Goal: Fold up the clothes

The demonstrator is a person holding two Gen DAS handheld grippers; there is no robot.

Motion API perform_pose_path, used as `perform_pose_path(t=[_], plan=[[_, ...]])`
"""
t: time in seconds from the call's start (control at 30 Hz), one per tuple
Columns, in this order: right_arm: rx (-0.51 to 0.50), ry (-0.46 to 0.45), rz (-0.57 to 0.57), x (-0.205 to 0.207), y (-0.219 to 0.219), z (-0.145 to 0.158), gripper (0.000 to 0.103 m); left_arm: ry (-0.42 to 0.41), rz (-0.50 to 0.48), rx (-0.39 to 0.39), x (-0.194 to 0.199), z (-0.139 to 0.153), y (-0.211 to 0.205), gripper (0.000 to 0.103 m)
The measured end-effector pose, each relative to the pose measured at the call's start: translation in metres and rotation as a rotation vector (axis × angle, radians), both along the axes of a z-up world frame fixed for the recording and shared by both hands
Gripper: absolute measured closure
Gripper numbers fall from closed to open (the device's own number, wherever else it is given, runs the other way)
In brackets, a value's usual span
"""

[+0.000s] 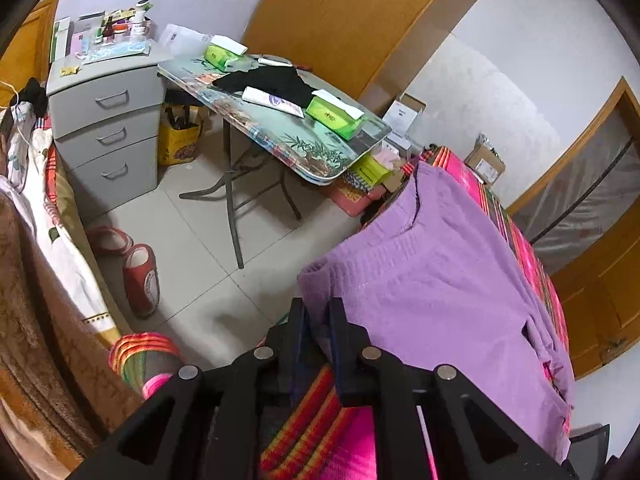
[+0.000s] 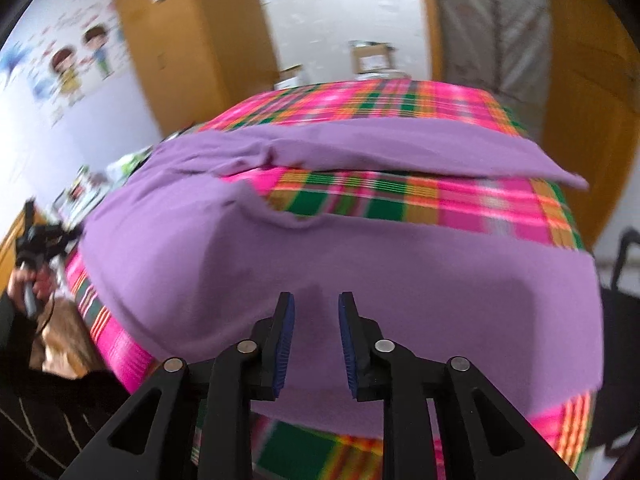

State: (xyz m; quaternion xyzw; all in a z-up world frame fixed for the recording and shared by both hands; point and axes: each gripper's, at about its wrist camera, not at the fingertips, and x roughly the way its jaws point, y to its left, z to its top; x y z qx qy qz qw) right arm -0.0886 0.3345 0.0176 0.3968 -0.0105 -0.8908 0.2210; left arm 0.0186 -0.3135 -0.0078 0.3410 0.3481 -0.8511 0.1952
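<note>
Purple trousers (image 1: 436, 280) lie spread on a pink plaid bed cover (image 1: 344, 436). In the left wrist view my left gripper (image 1: 318, 312) sits at the waistband corner, its jaws nearly closed on the purple cloth edge. In the right wrist view the trousers (image 2: 280, 248) show two legs lying across the plaid cover (image 2: 400, 196). My right gripper (image 2: 316, 308) is open and empty, just above the near leg. The left gripper (image 2: 36, 240) shows at the far left, held by a hand.
A folding table (image 1: 280, 136) with green tissue boxes (image 1: 336, 116) and a grey drawer unit (image 1: 108, 132) stand across the tiled floor. Red slippers (image 1: 140, 276) lie by the bed. Wooden wardrobe (image 1: 360, 12) and door (image 2: 580, 100) stand behind.
</note>
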Motion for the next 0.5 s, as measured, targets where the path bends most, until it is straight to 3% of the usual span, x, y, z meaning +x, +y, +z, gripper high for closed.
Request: perform_pose_path(t=[0.13,0.27,0.37,0.5], plan=[[-0.045,-0.008,-0.19,0.005,0.047,0.001,0.077,0.01,0.02,-0.021,0.016,0.01,0.006,0.091],[-0.083,-0.025,-0.413,0.013,0.107,-0.002,0.075,0.024,-0.028,-0.033,0.014,0.021,0.022,0.091],[-0.139,-0.077,-0.575,0.018,0.154,-0.01,0.075,0.048,-0.124,-0.054,-0.002,0.03,0.052,0.091],[-0.328,-0.169,-0.702,0.028,0.199,-0.032,0.074,0.045,-0.297,-0.059,-0.033,0.031,0.106,0.091]])
